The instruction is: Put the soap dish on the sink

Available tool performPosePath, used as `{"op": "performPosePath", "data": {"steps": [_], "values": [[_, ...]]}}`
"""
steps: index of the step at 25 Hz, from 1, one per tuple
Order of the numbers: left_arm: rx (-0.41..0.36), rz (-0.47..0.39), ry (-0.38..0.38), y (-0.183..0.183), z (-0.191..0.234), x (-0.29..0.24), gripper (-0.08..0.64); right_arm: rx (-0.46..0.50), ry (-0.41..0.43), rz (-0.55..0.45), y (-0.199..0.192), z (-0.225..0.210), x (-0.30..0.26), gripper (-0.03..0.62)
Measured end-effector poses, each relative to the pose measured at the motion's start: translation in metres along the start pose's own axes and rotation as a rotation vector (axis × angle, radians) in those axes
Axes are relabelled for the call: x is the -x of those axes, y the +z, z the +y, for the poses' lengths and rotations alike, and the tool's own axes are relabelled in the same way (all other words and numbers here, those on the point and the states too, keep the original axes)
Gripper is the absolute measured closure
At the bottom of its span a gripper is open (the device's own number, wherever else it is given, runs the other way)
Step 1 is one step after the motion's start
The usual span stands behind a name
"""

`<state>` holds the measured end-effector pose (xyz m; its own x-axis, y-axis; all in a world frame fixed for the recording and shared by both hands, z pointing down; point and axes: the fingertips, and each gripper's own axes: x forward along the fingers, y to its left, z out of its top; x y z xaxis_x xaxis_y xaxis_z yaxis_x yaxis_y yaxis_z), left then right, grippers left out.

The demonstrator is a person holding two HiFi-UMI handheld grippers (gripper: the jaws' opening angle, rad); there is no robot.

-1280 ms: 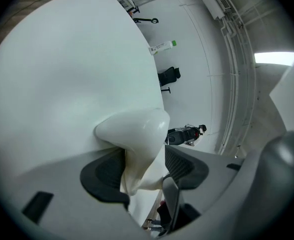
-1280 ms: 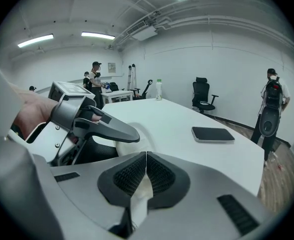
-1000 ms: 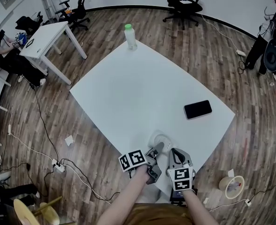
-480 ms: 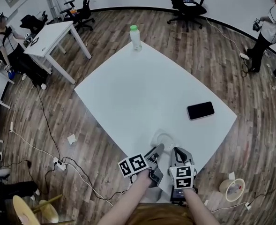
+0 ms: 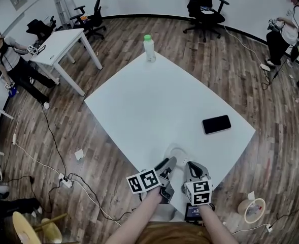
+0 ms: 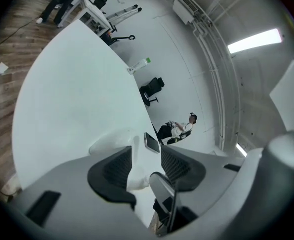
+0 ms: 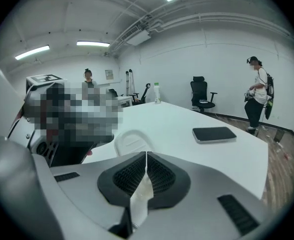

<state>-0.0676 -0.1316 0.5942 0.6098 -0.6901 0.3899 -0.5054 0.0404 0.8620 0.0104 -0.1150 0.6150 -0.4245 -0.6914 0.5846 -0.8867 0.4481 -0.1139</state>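
At the near corner of the white table point(image 5: 139, 100), the left gripper point(image 5: 167, 162) had its jaws apart; they had just been closing a little. A pale shape showed between the pads unpressed, and I could not tell whether it was the dish's rim. The right gripper point(image 5: 192, 168) lay just beside it with its jaws closed together, only a thin pale sliver in the seam.

The soap dish point(image 5: 179, 153) sat flat on the table just beyond both sets of tips, close to the table's two near edges. It was white on white, so which way its long axis ran could not be made out.

Past it the tabletop lay open. A phone point(image 5: 216, 124) lay well off to the right near that edge, and a bottle point(image 5: 149, 48) stood upright at the far corner.
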Motion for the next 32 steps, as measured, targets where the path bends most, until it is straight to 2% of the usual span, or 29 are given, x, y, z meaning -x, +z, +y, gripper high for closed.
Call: {"op": "performPosePath", "data": {"steps": [4, 8, 12, 14, 18, 23, 27, 29, 32], "values": [[-0.042, -0.023, -0.006, 0.005, -0.005, 0.007, 0.422, 0.003, -0.015, -0.037, 0.013, -0.001, 0.008, 0.581], [-0.161, -0.027, 0.004, 0.002, -0.011, 0.011, 0.472, -0.018, -0.028, -0.067, 0.018, -0.009, 0.022, 0.581], [-0.322, -0.079, 0.038, 0.01, -0.016, 0.021, 0.554, 0.006, -0.02, -0.108, 0.026, -0.01, 0.036, 0.581], [-0.413, -0.104, 0.05, 0.014, -0.024, 0.027, 0.554, 0.016, -0.026, -0.126, 0.031, -0.011, 0.042, 0.581], [-0.686, -0.12, 0.09, 0.02, -0.044, 0.037, 0.554, 0.049, -0.025, -0.169, 0.042, -0.009, 0.054, 0.581], [-0.874, -0.186, 0.108, 0.033, -0.07, 0.052, 0.554, 0.097, -0.033, -0.243, 0.059, -0.005, 0.073, 0.581], [-1.1, -0.25, 0.123, 0.04, -0.108, 0.063, 0.554, 0.152, -0.074, -0.319, 0.088, -0.01, 0.093, 0.583], [-1.166, -0.28, 0.118, 0.044, -0.126, 0.067, 0.554, 0.162, -0.089, -0.367, 0.107, -0.011, 0.104, 0.583], [-1.192, -0.325, 0.11, 0.049, -0.144, 0.074, 0.554, 0.158, -0.105, -0.425, 0.129, -0.014, 0.12, 0.583]]}}
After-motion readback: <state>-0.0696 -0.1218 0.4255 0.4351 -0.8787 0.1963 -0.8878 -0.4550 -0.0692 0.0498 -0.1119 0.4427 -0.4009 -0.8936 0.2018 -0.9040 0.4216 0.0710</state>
